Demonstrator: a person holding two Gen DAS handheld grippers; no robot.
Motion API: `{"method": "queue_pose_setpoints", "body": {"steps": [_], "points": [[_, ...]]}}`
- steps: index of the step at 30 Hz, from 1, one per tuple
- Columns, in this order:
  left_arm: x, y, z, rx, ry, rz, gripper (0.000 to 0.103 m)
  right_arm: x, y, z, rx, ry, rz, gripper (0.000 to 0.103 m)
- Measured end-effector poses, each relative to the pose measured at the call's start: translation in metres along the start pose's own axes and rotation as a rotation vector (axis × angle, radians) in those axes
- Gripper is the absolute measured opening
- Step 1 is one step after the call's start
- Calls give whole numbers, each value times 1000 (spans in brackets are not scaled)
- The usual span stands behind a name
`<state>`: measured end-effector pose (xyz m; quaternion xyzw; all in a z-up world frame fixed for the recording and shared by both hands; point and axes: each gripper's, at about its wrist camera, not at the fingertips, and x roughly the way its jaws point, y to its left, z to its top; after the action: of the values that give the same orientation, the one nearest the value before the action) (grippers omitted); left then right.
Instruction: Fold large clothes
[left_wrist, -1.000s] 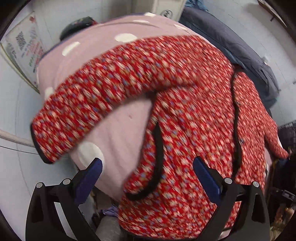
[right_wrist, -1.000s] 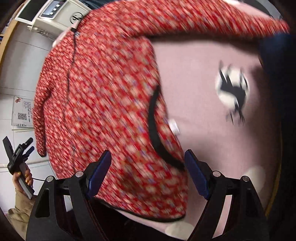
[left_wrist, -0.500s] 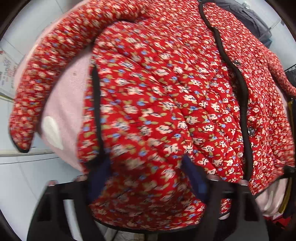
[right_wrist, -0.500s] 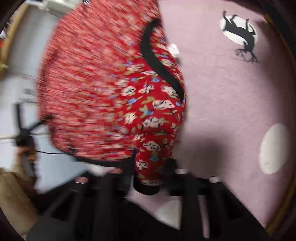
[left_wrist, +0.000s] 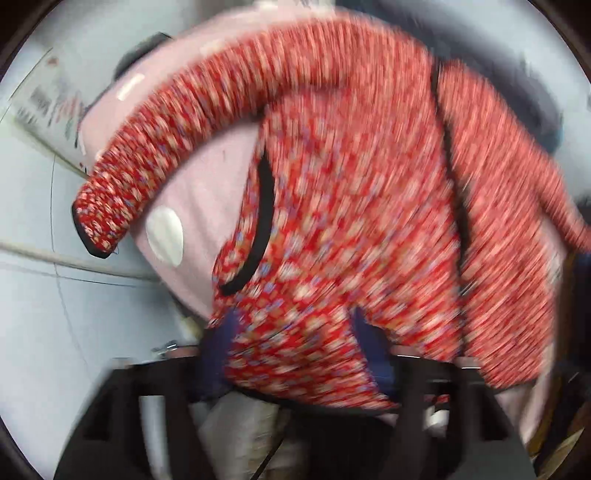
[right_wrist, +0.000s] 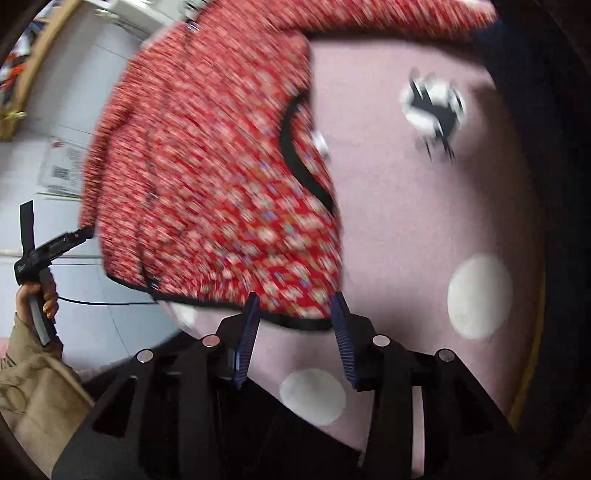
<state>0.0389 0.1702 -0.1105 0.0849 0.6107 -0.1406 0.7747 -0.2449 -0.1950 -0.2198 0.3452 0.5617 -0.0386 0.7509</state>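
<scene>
Half a second ago the right gripper was pinched tight on the near corner of the jacket. Its fingers now stand at a medium gap, with the black-bound hem lying loosely between the tips and not clamped; judge this corner as released. The left gripper was spread wide one second ago. It has since narrowed onto a bunched fold of the same hem and appears to hold it, though motion blur prevents a firm reading. The jacket lies front-up across the pink-covered table, body spread, with its lower hem at the near edge. One sleeve runs toward the far left corner, with its cuff overhanging the table's left edge above the floor. Probable meaning: the hem has been tugged straight and the garment is laid out, but no fold has been made. Open room: in the right wrist view, bare cover extends to the right of the jacket as far as the table's right edge, which is sufficient to receive a folded side. To the left there is almost no margin. The jacket reaches the left edge there, and the left hand works beyond it, over the floor. Any pull leftward risks dragging fabric off the table.
</scene>
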Motion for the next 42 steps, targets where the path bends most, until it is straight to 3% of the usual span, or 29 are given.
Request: {"method": "queue_pose_setpoints", "body": {"steps": [2,4,10,13,16,20,22,23,25,29,35,42], "points": [[-29,-11,8,-50,-81,-48,82,-12,0,9,0,-38,2,61],[-51,-28,26,-43,-115,-75,83,-20,3,20,-2,-68,6,61],[-103,-99,46,111,-210,-130,90,-36,30,67,51,-152,10,61],[-110,-140,59,204,-223,-197,91,-46,40,93,71,-191,17,61],[-106,-175,72,285,-220,-226,92,-48,43,115,119,-217,-33,64],[-88,-209,86,378,-196,-205,93,-41,41,148,207,-231,-73,64],[-76,-218,90,422,-209,-146,93,-34,39,167,264,-228,-113,64],[-67,-218,91,434,-202,-106,93,-31,38,174,291,-229,-117,64],[-51,-212,94,435,-172,-95,93,-24,34,183,345,-228,-103,64],[-18,-182,100,373,-86,-77,93,7,21,197,477,-174,-78,64],[8,-125,110,258,-31,-15,93,40,-3,193,668,-158,-66,64],[25,-109,115,222,27,-2,93,29,-44,208,799,-289,-220,64]]}}
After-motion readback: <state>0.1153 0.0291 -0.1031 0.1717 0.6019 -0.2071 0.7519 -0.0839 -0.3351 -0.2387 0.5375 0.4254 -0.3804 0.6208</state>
